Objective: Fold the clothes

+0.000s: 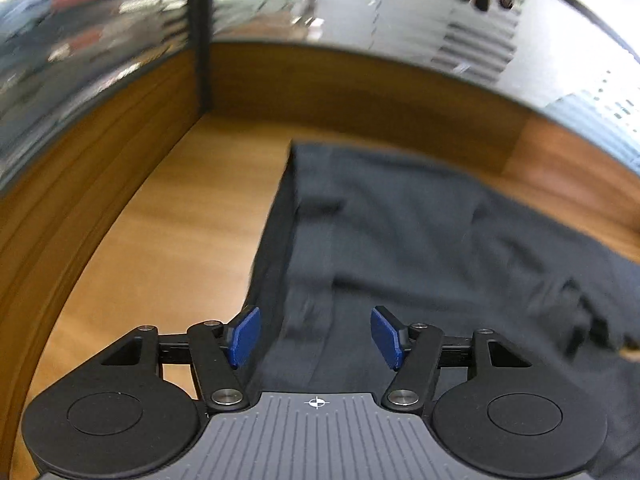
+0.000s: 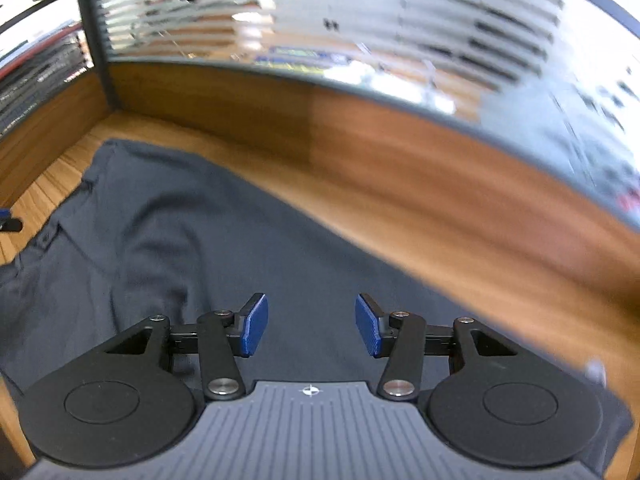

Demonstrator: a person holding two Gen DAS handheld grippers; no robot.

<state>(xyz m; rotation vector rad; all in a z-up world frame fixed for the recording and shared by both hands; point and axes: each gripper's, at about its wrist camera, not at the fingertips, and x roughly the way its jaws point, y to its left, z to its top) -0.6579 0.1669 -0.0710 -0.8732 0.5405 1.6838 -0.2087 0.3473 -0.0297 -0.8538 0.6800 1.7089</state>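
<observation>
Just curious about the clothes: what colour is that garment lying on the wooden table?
Plain dark grey garment, no pattern visible; it shows best in the right wrist view.

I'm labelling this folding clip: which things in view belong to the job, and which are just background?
Part of the job:
dark grey garment spread on the wooden table
left gripper, open
right gripper, open

Just background:
wooden partition wall
frosted striped glass panel
dark post
</observation>
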